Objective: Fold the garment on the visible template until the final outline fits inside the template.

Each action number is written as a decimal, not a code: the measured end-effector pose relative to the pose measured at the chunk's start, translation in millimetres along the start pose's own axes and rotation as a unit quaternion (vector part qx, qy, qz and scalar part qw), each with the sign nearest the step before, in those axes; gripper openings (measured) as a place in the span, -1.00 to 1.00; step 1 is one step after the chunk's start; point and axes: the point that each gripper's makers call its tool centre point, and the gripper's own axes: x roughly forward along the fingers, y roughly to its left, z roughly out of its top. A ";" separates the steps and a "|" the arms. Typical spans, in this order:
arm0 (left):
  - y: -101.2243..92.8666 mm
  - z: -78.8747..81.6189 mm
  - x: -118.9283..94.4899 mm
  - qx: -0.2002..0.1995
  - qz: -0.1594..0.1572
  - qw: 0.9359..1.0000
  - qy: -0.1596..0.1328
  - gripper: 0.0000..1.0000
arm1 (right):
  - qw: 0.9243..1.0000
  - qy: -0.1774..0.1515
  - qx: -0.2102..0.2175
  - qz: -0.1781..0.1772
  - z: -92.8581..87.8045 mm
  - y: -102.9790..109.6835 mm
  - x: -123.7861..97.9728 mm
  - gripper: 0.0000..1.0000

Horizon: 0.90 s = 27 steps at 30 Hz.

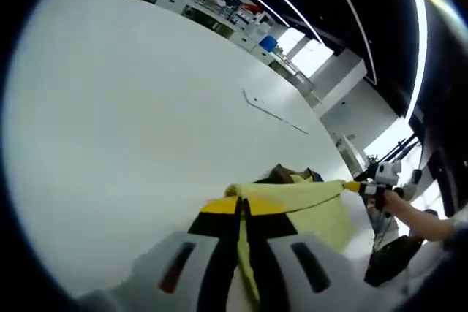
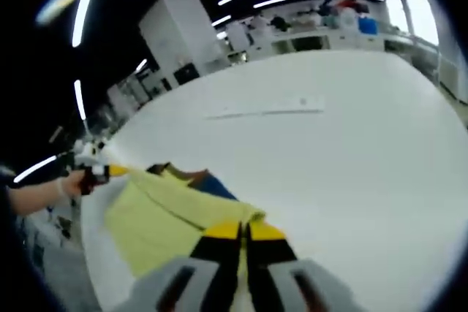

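Note:
A yellow garment (image 1: 311, 206) with brown and blue parts at its far edge hangs stretched between my two grippers, above the white table (image 1: 131, 129). My left gripper (image 1: 243, 206) is shut on one corner. The right gripper (image 1: 365, 188), held by a hand, pinches the other end. In the right gripper view, my right gripper (image 2: 245, 230) is shut on the yellow garment (image 2: 161, 217), and the left gripper (image 2: 99, 172) grips the far corner. A thin grey template line (image 1: 274, 113) (image 2: 267, 111) lies on the table beyond the garment.
The table edge (image 1: 351, 173) runs close behind the garment, with a person's arm (image 1: 424, 221) and a dark bag (image 1: 391, 257) past it. Shelves and desks (image 2: 307, 31) stand far behind. Wide bare tabletop (image 2: 351, 180) spreads around the template line.

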 end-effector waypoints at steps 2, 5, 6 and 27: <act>-0.4 1.4 -0.5 0.005 -0.003 1.000 -0.002 -1.00 | 1.000 0.000 -0.002 0.001 0.0 0.1 0.3 -1.00; -1.0 1.1 -1.3 0.008 -0.004 1.000 -0.005 -0.97 | 1.000 -0.001 -0.005 -0.001 0.4 -2.1 0.8 -1.00; -1.1 1.2 -1.6 0.009 -0.004 1.000 -0.006 -0.93 | 1.000 -0.001 -0.005 0.000 0.3 -1.4 0.2 -0.99; -43.5 -21.5 -12.6 0.170 -0.075 0.982 0.034 0.53 | 0.993 -0.041 -0.101 0.046 -8.0 24.6 -18.7 0.81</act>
